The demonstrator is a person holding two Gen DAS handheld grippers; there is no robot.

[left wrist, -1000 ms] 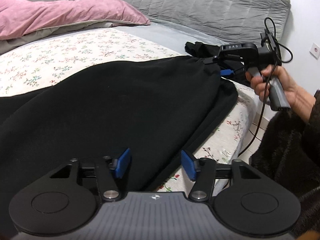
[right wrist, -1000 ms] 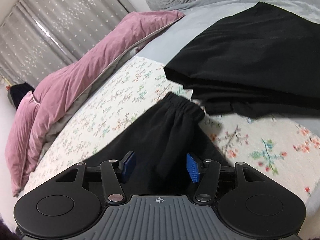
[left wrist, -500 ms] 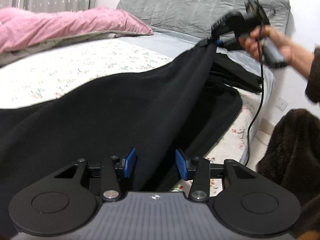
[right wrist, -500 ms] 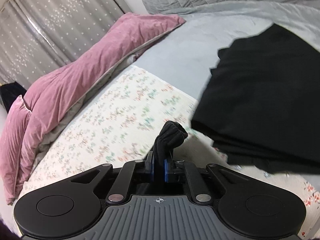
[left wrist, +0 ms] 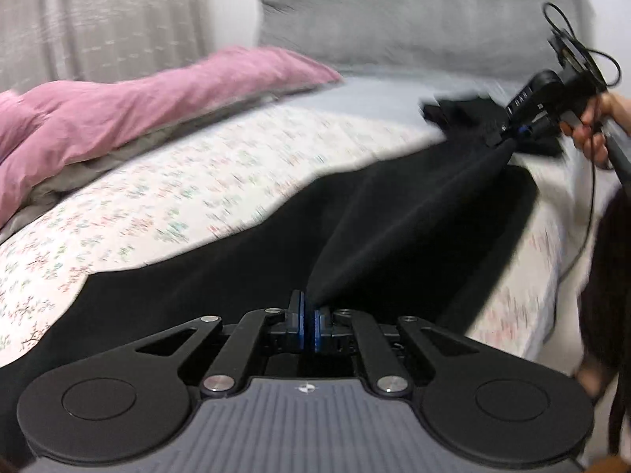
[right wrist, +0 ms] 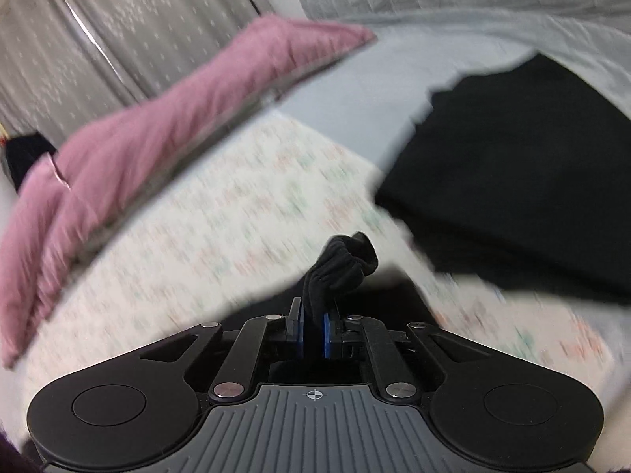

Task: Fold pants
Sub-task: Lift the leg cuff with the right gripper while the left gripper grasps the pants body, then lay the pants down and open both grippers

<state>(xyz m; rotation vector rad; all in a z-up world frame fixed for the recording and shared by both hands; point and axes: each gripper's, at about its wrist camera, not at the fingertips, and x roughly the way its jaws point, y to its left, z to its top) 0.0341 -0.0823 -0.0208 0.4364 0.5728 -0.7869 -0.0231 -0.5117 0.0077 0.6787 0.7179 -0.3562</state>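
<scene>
1. The pants (left wrist: 276, 260) lie spread across the bed (left wrist: 165, 205).
2. The left tongs (left wrist: 308, 321), just closed, pinch the near edge; the right tongs (right wrist: 312, 329) grip the waistband (right wrist: 347, 260).
3. Keep the edge taut while carrying it over.

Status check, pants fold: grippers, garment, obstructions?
Left gripper shut on black fabric pants. Right gripper shut on their waistband. Folded black garments beside, apart.
</scene>
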